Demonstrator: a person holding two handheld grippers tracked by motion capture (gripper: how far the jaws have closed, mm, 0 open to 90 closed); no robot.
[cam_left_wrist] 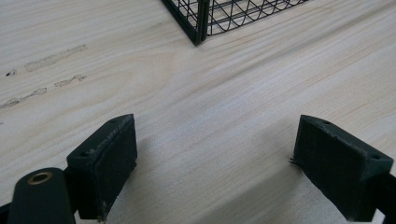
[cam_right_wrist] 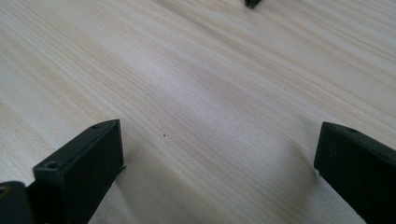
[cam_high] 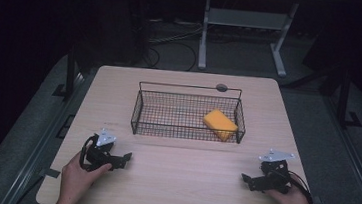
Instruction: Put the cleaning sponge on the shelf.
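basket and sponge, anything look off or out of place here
Nothing stands out. The yellow sponge lies inside the wire basket at its right end, the basket sits upright on the table, and the left gripper and right gripper rest open.

Wire basket (cam_left_wrist: 205, 18) is running off the top edge of the left gripper view, leaving one corner showing. Sponge (cam_high: 220, 124) is lying partly behind the basket's mesh wall. A dark corner (cam_right_wrist: 252, 3) is being cropped at the top of the right gripper view; identity unclear. Tabletop smudges (cam_left_wrist: 51, 58) are too faint to identify.
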